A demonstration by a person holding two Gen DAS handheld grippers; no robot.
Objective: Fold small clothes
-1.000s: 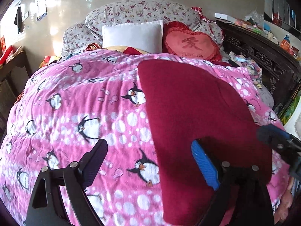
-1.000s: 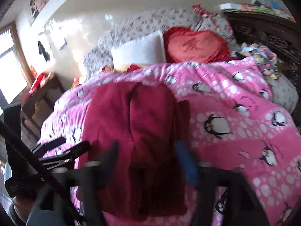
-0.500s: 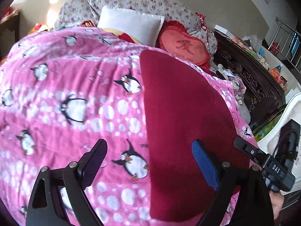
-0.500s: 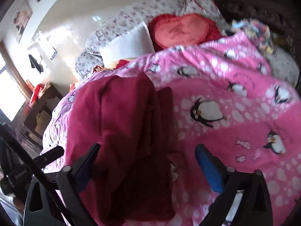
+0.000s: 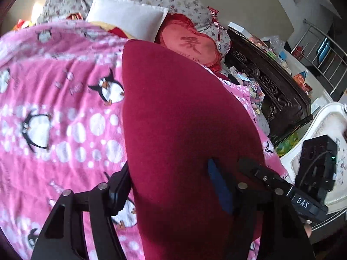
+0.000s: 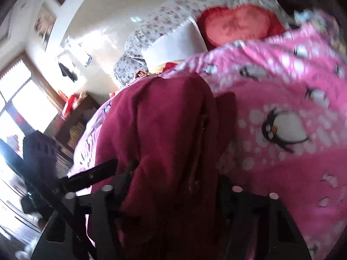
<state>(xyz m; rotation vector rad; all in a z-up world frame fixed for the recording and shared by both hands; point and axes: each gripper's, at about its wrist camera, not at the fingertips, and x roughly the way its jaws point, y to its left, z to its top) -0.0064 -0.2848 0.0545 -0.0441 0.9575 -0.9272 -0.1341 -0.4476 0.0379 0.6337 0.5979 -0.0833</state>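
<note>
A dark red garment (image 5: 184,119) lies folded lengthwise on the pink penguin blanket (image 5: 54,108). My left gripper (image 5: 171,186) has its jaws partly closed around the garment's near end, the black finger at the left edge, the blue pad (image 5: 219,190) pressing into the cloth. In the right wrist view the same garment (image 6: 169,140) bunches up between the fingers of my right gripper (image 6: 173,186), which also straddles its near end. The other gripper (image 6: 86,177) shows at the left.
A white pillow (image 5: 128,15), a red heart cushion (image 5: 190,43) and floral pillows lie at the bed's head. A dark carved wooden headboard (image 5: 271,82) with clutter runs along the right. A white chair (image 5: 325,130) stands beside the bed.
Both grippers have moved forward and down onto the garment's near end and narrowed their jaws around it. The cloth now bunches between the fingers.
</note>
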